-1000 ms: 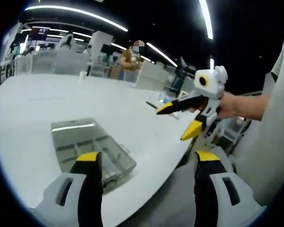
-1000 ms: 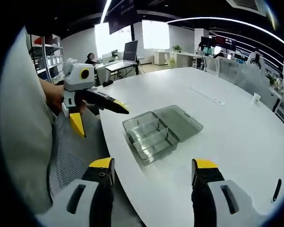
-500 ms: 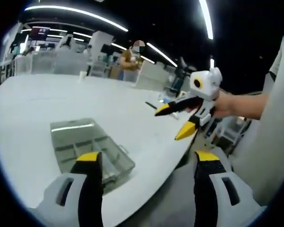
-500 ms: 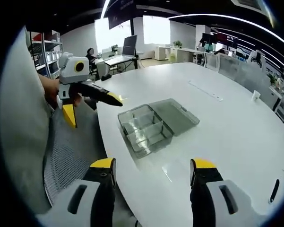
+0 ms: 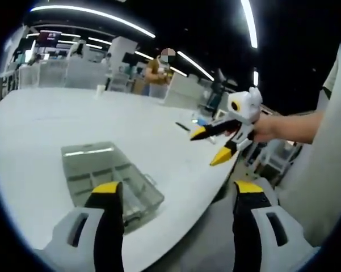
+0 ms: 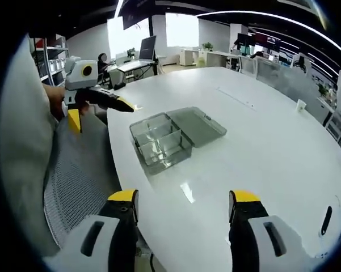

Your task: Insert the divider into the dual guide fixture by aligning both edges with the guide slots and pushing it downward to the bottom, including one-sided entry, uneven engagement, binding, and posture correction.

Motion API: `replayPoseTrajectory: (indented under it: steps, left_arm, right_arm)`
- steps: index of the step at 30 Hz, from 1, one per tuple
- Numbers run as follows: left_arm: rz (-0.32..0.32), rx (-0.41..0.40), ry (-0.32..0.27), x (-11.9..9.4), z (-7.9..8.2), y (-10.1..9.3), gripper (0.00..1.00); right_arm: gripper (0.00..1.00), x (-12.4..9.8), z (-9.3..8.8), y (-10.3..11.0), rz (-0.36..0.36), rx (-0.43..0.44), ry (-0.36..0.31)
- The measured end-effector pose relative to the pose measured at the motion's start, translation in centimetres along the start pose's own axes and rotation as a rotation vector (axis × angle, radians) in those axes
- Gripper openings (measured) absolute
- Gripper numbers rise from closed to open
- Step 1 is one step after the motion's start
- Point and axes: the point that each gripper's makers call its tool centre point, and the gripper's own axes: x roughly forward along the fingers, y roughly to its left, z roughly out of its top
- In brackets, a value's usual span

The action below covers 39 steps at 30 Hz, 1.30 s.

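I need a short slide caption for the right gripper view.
Open right gripper above the white table, facing a clear compartment box with its lid open.

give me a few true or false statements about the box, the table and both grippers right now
1. The clear compartment box lies on the white table with its lid folded open. True.
2. The left gripper is shut on a divider. False: its jaws are spread and empty.
3. The right gripper is open, above the table's edge. True.
4. The box sits at the middle of the table. False: it lies near the edge, by the person.
5. The right gripper touches the box. False: they are apart.
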Motion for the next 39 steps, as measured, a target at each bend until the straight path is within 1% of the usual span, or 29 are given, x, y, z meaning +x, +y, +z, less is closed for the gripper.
replayPoseTrajectory:
  steps: [12,21,28,30,33,39]
  left_arm:
    - [0.009,-0.002,0.009,-0.1,-0.1,0.3,0.77]
    - [0.019,0.010,0.021,-0.2,-0.2,0.5,0.76]
    - [0.026,0.017,0.029,-0.3,-0.2,0.8,0.76]
    - [0.026,0.016,0.033,-0.3,-0.3,0.8,0.76]
    - [0.025,0.014,0.037,-0.3,-0.3,0.8,0.76]
    - [0.027,0.017,0.040,-0.2,-0.3,0.7,0.76]
  right_arm:
    - [0.62,-0.2,-2.1,-1.7,-0.015,-0.006,0.051]
    - [0.61,-0.1,-4.5,-3.3,-0.031,-0.036,0.121]
    - [0.60,-0.1,-5.2,-4.1,-0.031,-0.039,0.130]
    - [0.60,0.0,-5.6,-4.5,-0.034,-0.046,0.148]
    - [0.59,0.1,-6.1,-4.8,-0.036,-0.086,0.180]
    - [0.57,0.3,-7.0,-5.5,-0.032,-0.098,0.204]
